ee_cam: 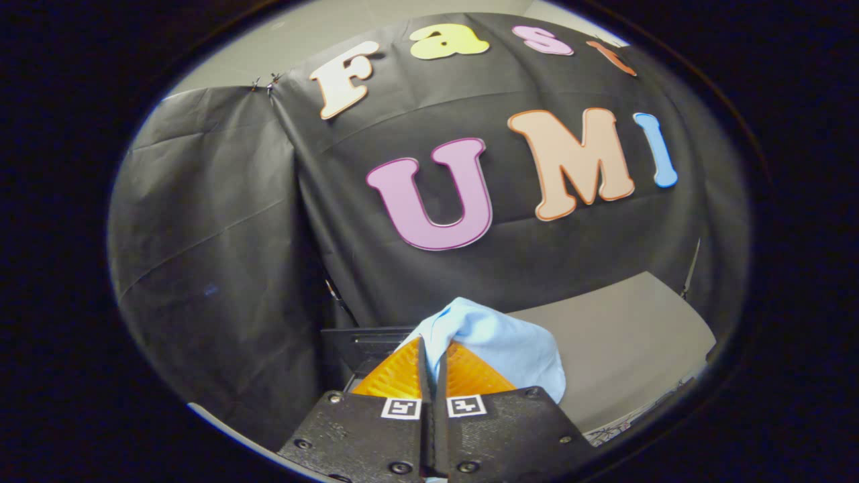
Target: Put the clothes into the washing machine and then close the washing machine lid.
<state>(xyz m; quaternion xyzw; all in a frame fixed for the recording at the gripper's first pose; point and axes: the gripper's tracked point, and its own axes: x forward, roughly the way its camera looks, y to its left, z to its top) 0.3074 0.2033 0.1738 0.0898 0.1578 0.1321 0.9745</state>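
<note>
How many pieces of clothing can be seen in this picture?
1: a light blue cloth, pinched between the orange fingers of the gripper and bulging just beyond them. More pieces may be hidden below the gripper.

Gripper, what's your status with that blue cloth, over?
Gripper shut on blue cloth, orange fingers pinching a fold. Cloth bunched up, lifted before the black booth wall. Grey surface beyond. Nothing blocking ahead.
</note>
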